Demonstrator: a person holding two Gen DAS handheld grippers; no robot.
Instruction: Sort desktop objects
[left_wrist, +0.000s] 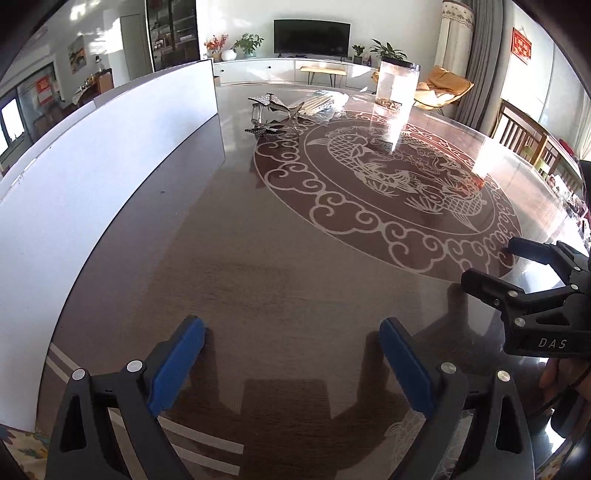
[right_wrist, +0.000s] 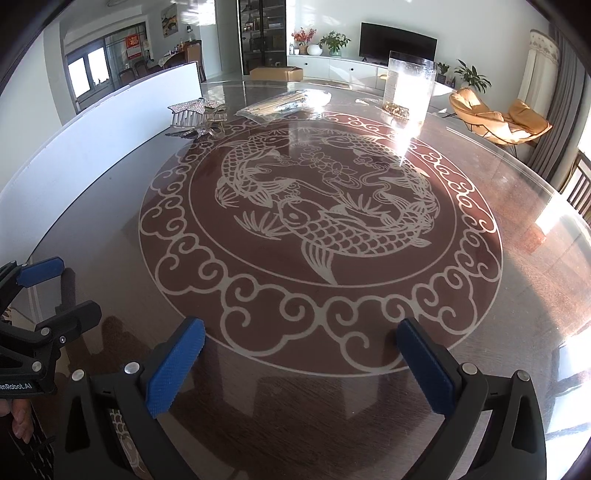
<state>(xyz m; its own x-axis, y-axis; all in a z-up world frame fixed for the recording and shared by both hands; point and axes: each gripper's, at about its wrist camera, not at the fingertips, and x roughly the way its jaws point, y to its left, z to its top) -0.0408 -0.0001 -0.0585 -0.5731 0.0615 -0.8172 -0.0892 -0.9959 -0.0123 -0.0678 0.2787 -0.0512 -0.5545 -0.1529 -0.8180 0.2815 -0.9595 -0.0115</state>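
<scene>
We hold both grippers, left and right, jaws apart and empty, at the near table edge. The hair clips lie far ahead, left of the right jaws, so we judge the left nearer.

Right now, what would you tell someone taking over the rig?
Left tongs: open, empty, low over the near table.
Right tongs: open, empty, beside them.
Far side: sparkly hair clips, bagged sticks, clear container with small bits at its bottom.
Done: nothing visibly sorted.
Left: everything; all items lie far from both tongs.
</scene>
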